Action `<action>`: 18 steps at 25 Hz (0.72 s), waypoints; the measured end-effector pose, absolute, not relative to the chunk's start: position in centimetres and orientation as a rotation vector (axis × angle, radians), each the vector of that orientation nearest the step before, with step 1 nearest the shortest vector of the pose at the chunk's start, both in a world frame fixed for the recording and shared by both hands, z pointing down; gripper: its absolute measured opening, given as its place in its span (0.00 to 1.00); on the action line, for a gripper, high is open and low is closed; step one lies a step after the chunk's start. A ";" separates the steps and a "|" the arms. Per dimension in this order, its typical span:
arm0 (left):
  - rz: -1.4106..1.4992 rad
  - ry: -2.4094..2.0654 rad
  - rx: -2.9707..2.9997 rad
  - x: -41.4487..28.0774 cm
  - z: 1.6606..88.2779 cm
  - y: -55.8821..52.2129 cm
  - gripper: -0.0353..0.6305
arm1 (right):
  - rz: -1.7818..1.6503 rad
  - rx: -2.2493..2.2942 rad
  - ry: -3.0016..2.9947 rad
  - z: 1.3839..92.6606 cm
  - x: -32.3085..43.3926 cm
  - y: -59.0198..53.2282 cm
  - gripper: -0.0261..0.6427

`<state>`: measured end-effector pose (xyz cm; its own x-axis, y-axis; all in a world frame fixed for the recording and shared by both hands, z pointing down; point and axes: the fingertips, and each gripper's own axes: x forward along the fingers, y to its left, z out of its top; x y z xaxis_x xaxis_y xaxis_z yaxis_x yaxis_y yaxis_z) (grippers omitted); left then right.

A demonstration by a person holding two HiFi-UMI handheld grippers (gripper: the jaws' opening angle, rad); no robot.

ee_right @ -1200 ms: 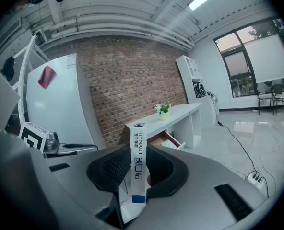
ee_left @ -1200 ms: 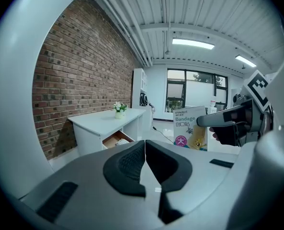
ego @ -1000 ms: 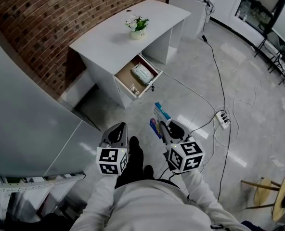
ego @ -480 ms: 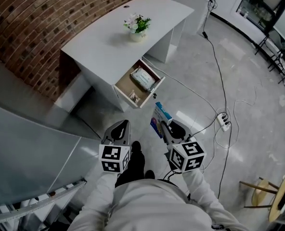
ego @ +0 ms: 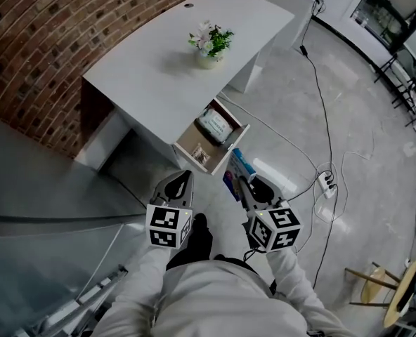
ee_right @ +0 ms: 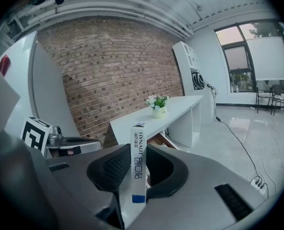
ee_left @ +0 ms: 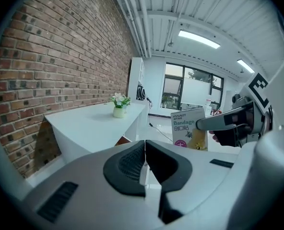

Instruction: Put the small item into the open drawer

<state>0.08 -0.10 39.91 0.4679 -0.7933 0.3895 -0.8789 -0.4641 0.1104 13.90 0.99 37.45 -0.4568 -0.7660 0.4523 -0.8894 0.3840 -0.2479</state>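
Note:
A white desk point(ego: 159, 69) stands against the brick wall, and its drawer point(ego: 234, 150) is pulled out toward me. A white packet point(ego: 215, 123) and a small item point(ego: 201, 154) lie inside. My right gripper point(ego: 242, 182) is shut on a slim blue-and-white bandage box point(ego: 235, 168), held upright on its narrow edge between the pads point(ee_right: 111, 169). The box point(ee_right: 138, 143) hangs above the floor just short of the drawer's front. The left gripper view shows the box's printed face point(ee_left: 187, 128). My left gripper point(ego: 182, 181) is beside it, pads pressed together point(ee_left: 145, 159) with nothing between them.
A potted plant point(ego: 209, 41) stands on the desk top. Cables and a power strip point(ego: 326, 181) lie on the glossy floor to the right. A grey panel point(ego: 46, 216) runs along my left. A wooden stool point(ego: 384, 286) is at the lower right.
Both grippers have moved toward the desk, so the desk and open drawer sit closer and lower in the head view. The box stays gripped in the right gripper.

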 end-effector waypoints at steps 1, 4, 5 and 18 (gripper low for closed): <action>0.413 -1.417 2.428 -0.2 40.0 -0.8 0.08 | 0.677 1.467 -2.378 37.5 13.6 0.4 0.21; 0.410 -1.407 2.429 -1.1 40.3 -2.6 0.08 | 0.685 1.478 -2.369 37.9 12.9 -1.2 0.21; 0.407 -1.408 2.425 -1.5 40.4 -3.0 0.08 | 0.690 1.477 -2.366 38.0 12.7 -1.6 0.21; 0.394 -1.422 2.381 -3.3 41.3 -5.2 0.08 | 0.707 1.443 -2.330 39.2 11.6 -4.1 0.21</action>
<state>-3.26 -5.23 41.32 0.4609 -0.7912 0.4020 -0.8852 -0.4418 0.1453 11.58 -4.13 39.22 -0.4447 -0.7429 0.5004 -0.8957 0.3709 -0.2452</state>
